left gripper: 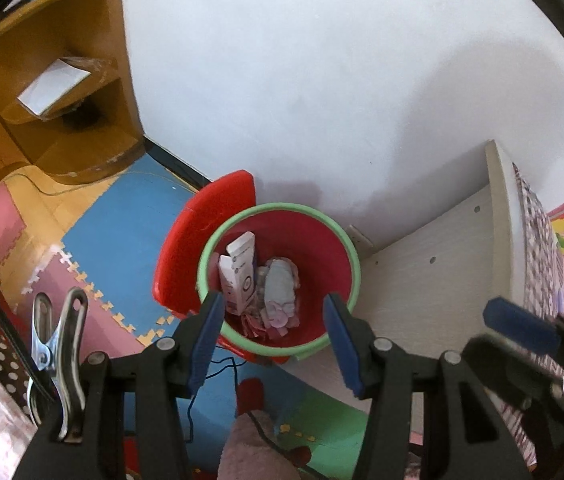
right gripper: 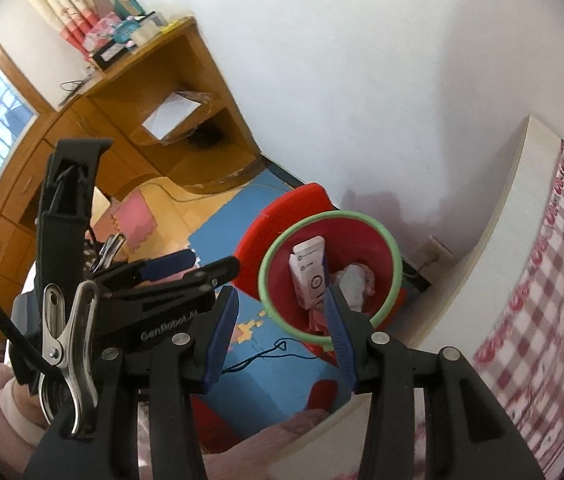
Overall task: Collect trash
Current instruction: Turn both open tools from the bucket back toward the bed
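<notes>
A red bin with a green rim (left gripper: 282, 206) (right gripper: 346, 214) stands on the floor against the white wall. It holds two white cartons (left gripper: 238, 276) (right gripper: 308, 276) and crumpled pale tissue (left gripper: 280, 296) (right gripper: 356, 284). My left gripper (left gripper: 274, 340) hangs above the bin, open, with nothing between its blue pads. My right gripper (right gripper: 280, 332) is open and empty too, above and to the left of the bin in its view. The left gripper (right gripper: 202, 266) shows at the left of the right wrist view.
A red plastic piece (left gripper: 202, 240) leans behind the bin. A wooden desk with shelves (right gripper: 186, 80) holds white paper. Foam mats (left gripper: 122, 232) cover the floor, with a blue thread (right gripper: 266, 354) on them. A pale bed board (left gripper: 434, 264) and checked bedding (right gripper: 542, 300) lie to the right.
</notes>
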`<state>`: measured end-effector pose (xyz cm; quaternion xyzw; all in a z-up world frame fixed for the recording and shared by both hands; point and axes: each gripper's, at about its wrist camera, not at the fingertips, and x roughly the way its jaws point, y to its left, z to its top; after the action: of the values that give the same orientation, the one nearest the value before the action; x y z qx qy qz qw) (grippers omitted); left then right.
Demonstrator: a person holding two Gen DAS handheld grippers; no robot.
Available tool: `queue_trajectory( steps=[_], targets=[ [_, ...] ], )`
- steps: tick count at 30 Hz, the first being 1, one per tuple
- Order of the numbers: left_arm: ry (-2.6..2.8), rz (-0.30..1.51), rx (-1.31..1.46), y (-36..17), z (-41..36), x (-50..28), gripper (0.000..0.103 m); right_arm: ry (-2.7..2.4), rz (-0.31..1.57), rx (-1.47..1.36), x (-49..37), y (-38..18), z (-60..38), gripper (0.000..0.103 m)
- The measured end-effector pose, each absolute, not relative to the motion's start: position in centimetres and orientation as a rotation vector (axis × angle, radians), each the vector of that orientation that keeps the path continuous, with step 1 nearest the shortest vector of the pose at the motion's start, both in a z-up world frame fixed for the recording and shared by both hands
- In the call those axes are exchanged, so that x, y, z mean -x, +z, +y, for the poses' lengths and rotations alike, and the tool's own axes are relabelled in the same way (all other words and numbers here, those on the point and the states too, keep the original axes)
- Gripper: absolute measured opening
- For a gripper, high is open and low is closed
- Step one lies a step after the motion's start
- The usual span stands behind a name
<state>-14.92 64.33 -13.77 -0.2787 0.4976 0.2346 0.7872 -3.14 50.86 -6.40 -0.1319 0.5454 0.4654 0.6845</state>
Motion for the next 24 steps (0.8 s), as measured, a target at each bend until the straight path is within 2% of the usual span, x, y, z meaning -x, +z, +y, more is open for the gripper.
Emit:
queue_trajectory(
  steps=[12, 24],
  targets=[
    [0.553, 1.021, 0.515, -7.3, 60.0, 19.1, 0.054, 1.116, 1.085, 0.227, 7.1, 0.4, 44.9, 0.046],
    [0.445, 0.986, 0.403, -2.2, 51.4, 18.9, 0.054, 1.023, 1.008, 0.12, 8.9, 4.8, 34.6, 0.046]
  ],
)
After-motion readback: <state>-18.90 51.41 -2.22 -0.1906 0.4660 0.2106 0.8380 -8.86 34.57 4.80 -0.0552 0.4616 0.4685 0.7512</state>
